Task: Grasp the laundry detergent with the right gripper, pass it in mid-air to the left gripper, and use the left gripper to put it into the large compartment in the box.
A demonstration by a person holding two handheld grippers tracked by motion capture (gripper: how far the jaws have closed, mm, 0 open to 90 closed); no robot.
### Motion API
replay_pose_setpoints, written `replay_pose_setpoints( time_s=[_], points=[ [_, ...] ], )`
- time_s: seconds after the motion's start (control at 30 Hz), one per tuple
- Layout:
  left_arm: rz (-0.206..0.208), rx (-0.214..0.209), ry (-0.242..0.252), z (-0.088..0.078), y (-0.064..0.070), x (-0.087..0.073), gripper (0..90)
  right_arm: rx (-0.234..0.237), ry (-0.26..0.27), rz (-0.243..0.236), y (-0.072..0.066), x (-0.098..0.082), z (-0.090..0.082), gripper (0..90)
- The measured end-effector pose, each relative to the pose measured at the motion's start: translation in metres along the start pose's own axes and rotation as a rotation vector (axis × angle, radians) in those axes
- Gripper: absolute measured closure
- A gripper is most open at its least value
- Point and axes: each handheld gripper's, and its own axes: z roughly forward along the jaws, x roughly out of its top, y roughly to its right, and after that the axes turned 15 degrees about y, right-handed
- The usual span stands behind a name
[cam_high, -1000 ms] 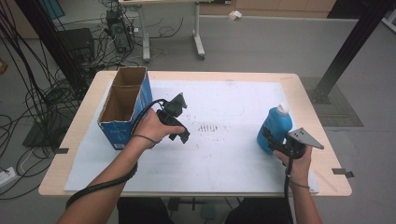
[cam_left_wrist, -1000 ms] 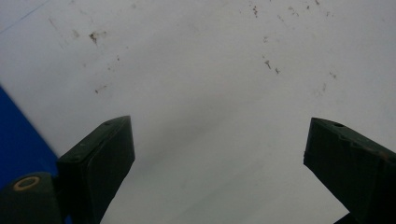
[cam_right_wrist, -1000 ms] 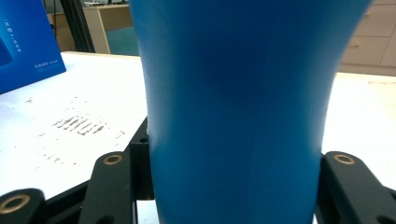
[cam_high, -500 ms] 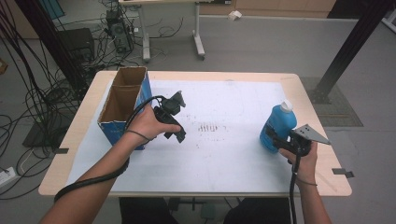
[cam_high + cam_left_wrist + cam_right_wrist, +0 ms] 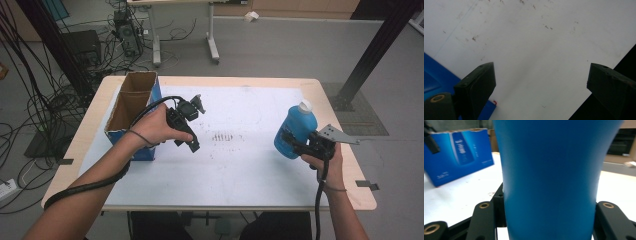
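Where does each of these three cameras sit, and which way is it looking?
High view: above the table, looking down; both forearms, left gripper, right gripper.
Left gripper view: on that gripper, facing the tabletop; open fingers.
Right gripper view: level, fingers clamping the blue bottle.
Shared: bottle and blue box.

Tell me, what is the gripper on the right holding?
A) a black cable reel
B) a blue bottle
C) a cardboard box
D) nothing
B: the right gripper has its jaws closed on the blue bottle, which sits between them in the right gripper view.

overhead forward-down, two gripper close-ups, shared table [image 5: 250, 165]
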Motion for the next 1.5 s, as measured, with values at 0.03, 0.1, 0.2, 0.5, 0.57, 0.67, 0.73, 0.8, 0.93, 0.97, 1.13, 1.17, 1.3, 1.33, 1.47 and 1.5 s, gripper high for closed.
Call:
replay_pose_setpoints(
  time_s=[0.03, 0.1, 0.2, 0.5, 0.57, 0.67, 0.73, 0.8, 0.93, 0.97, 1.13, 1.17, 1.3, 1.33, 1.47, 1.5],
  points=[
    [0.014, -0.002, 0.004, -0.003, 0.001, 0.002, 8.8, 0.015, -0.001, 0.003, -0.001, 0.003, 0.002, 44.2],
    [0.035, -0.016, 0.009, -0.008, 0.003, 0.004, 8.8, 0.038, -0.002, 0.003, -0.002, 0.007, 0.004, 44.2],
    [0.078, -0.042, 0.022, -0.018, 0.007, 0.008, 8.8, 0.084, -0.012, -0.008, -0.004, 0.016, 0.008, 44.2],
    [0.161, -0.070, 0.041, -0.039, 0.010, 0.013, 8.7, 0.234, -0.033, 0.013, -0.013, 0.033, 0.019, 44.2],
    [0.182, -0.073, 0.050, -0.045, 0.011, 0.015, 8.8, 0.267, -0.037, 0.016, -0.015, 0.036, 0.021, 44.3],
    [0.209, -0.092, 0.066, -0.052, 0.013, 0.018, 8.7, 0.309, -0.037, 0.031, -0.018, 0.039, 0.024, 44.3],
    [0.227, -0.109, 0.072, -0.057, 0.015, 0.019, 8.7, 0.341, -0.036, 0.043, -0.019, 0.041, 0.025, 44.2],
    [0.248, -0.114, 0.066, -0.059, 0.017, 0.019, 8.7, 0.369, -0.035, 0.051, -0.021, 0.043, 0.027, 44.2],
    [0.276, -0.128, 0.061, -0.064, 0.018, 0.021, 8.7, 0.434, -0.041, 0.048, -0.025, 0.048, 0.030, 44.2],
    [0.282, -0.131, 0.060, -0.065, 0.018, 0.022, 8.8, 0.452, -0.044, 0.044, -0.027, 0.049, 0.031, 44.1],
    [0.303, -0.149, 0.077, -0.072, 0.020, 0.026, 8.9, 0.523, -0.053, 0.052, -0.034, 0.052, 0.035, 44.1],
    [0.306, -0.150, 0.076, -0.074, 0.021, 0.027, 8.9, 0.536, -0.054, 0.052, -0.036, 0.052, 0.036, 44.1],
    [0.337, -0.168, 0.079, -0.080, 0.026, 0.032, 8.9, 0.594, -0.070, 0.048, -0.042, 0.053, 0.041, 44.0],
    [0.341, -0.173, 0.079, -0.081, 0.027, 0.032, 8.8, 0.609, -0.075, 0.048, -0.044, 0.053, 0.043, 44.1],
    [0.360, -0.177, 0.080, -0.083, 0.032, 0.037, 8.9, 0.646, -0.085, 0.047, -0.052, 0.052, 0.049, 44.1],
    [0.364, -0.178, 0.082, -0.084, 0.033, 0.038, 8.9, 0.653, -0.086, 0.047, -0.053, 0.052, 0.050, 44.1]
  ],
)
